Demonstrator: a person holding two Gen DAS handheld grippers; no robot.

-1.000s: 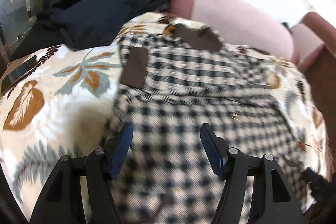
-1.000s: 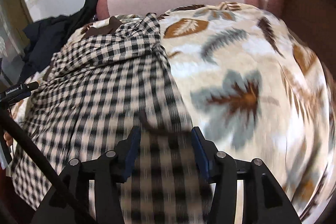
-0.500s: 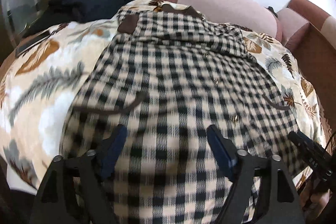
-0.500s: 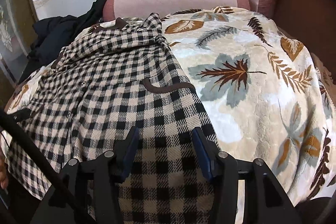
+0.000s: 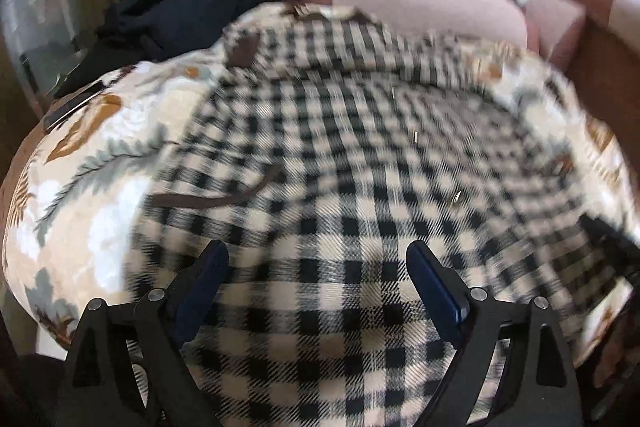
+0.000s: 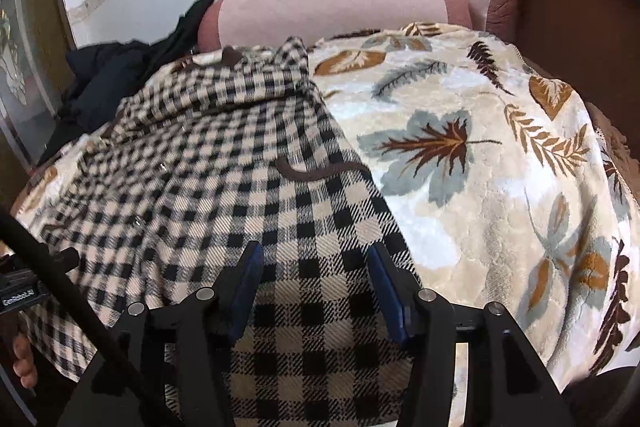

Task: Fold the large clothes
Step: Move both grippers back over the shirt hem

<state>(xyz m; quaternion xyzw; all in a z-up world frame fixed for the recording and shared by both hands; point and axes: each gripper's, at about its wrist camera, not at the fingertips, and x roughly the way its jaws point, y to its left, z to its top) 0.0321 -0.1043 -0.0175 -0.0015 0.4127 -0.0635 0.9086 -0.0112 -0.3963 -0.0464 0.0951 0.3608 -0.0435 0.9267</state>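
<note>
Left wrist view, from the left side: a dark navy garment pile (image 5: 176,11) lies at the far left corner, next to a pink sofa backrest (image 5: 420,3). A cream blanket with leaf pattern (image 5: 80,187) covers the seat. On it the checked coat (image 5: 340,155) is spread flat, in black and cream squares, with a brown patch (image 5: 242,53) near its far end and a curved brown pocket trim (image 5: 212,201) on its left part. Small metal snaps shine along the middle of the coat. This view is blurred by motion. The left gripper (image 5: 318,275) has its jaws wide apart over the near hem of the coat, and nothing is between the blue pads (image 5: 434,287).

Right wrist view, again from the left: the left gripper's body (image 6: 24,287) shows at the left edge, then the coat (image 6: 208,179), which lies on the left half of the blanket (image 6: 500,187). Its right edge runs straight toward the backrest (image 6: 332,11), and a second brown pocket trim (image 6: 320,173) curves close to that edge. The collar part is folded and a little wrinkled at the far end. The right gripper (image 6: 314,281) also has its jaws wide apart, above the near right corner of the coat, gripping nothing. A brown armrest (image 6: 568,23) stands at the far right.
</note>
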